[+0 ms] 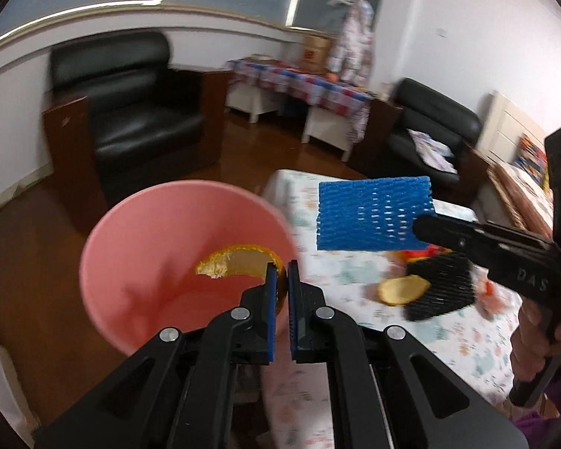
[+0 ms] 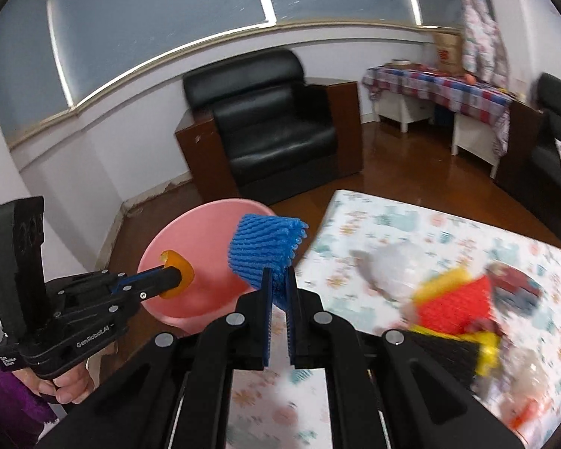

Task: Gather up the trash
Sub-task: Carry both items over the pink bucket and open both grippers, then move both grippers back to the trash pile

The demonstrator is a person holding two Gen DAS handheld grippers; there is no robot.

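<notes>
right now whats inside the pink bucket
Nothing is visibly lying in the pink bucket; its visible inner wall and floor look bare. The left gripper holds an orange peel above its opening, and the peel and fingers hide part of the bottom.

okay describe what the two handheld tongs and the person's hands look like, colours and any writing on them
Both tongs, left and right, are matte black pistol-grip tools with silver round pivot bolts on angular linkage arms and ribbed blue pads lining the fingers. White lettering on the left one's side reads GenRobot.AI, with a small white label near the grip. A boxy black module tops each. The left hand is bare, with a purple sleeve.
</notes>
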